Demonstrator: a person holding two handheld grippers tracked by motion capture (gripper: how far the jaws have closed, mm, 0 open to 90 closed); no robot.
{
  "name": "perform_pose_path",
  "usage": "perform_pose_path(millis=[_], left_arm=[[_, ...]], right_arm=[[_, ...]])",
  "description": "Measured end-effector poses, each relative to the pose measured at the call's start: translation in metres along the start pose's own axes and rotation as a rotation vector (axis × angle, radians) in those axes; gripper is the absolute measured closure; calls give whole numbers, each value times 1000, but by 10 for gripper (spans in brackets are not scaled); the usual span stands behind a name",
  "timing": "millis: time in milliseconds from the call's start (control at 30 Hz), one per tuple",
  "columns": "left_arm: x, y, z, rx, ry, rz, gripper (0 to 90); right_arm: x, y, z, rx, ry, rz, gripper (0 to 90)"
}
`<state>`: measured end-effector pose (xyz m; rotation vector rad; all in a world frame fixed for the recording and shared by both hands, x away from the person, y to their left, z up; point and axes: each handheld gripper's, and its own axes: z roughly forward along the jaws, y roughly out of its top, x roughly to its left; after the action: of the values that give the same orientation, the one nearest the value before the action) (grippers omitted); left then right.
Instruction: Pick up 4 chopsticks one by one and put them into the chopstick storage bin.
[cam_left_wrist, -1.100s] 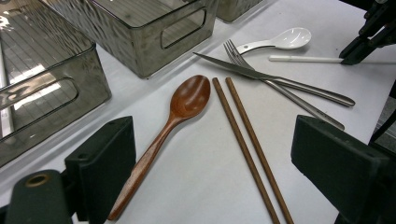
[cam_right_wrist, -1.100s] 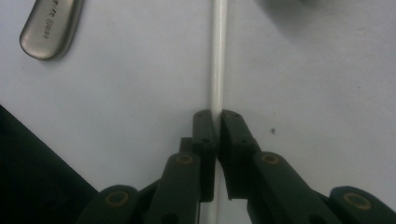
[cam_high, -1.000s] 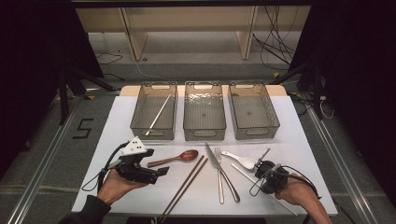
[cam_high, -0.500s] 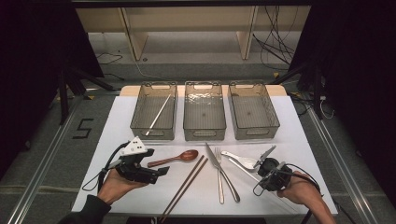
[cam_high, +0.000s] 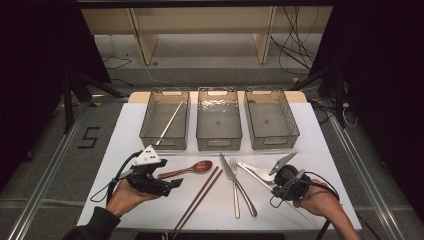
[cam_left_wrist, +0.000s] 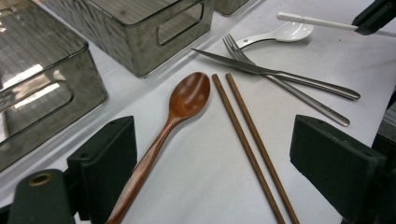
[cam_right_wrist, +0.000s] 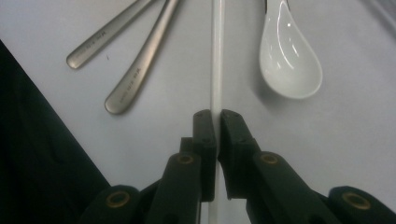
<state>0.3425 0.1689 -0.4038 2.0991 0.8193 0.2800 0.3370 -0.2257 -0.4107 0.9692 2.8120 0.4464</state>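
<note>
My right gripper (cam_right_wrist: 217, 121) is shut on a white chopstick (cam_right_wrist: 216, 70), gripping it partway along its length just above the table. From above, this gripper (cam_high: 276, 190) sits at the front right, beside a white ceramic spoon (cam_high: 255, 171). At the front left my left gripper (cam_high: 170, 186) is open and holds nothing. A wooden spoon (cam_left_wrist: 182, 102) and a pair of brown chopsticks (cam_left_wrist: 247, 140) lie on the table ahead of its jaws. A second white chopstick (cam_high: 170, 122) rests in the left bin (cam_high: 165, 146).
Three clear grey bins stand in a row at the back; the middle bin (cam_high: 218, 147) and the right bin (cam_high: 272, 146) hold nothing. A metal knife (cam_high: 227, 170) and fork (cam_high: 235, 200) lie crossed mid-table. The white mat's front edge is near both hands.
My right gripper has risen slightly, lifting the white chopstick off the mat. The left gripper has stayed where it was.
</note>
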Motion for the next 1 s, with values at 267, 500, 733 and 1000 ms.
perform_pose_path(millis=[267, 500, 733, 1000], left_arm=[[-11, 16, 18, 43, -11, 85, 145], [-17, 28, 33, 97, -35, 141, 146], [-26, 33, 47, 154, -71, 221, 146], [-34, 35, 49, 202, -131, 273, 160]], right_arm=[[15, 24, -3, -26, 28, -80, 862], [31, 46, 0, -39, 53, -160, 862], [44, 58, 3, -41, 65, -215, 861], [63, 68, 8, -25, 78, -304, 861]])
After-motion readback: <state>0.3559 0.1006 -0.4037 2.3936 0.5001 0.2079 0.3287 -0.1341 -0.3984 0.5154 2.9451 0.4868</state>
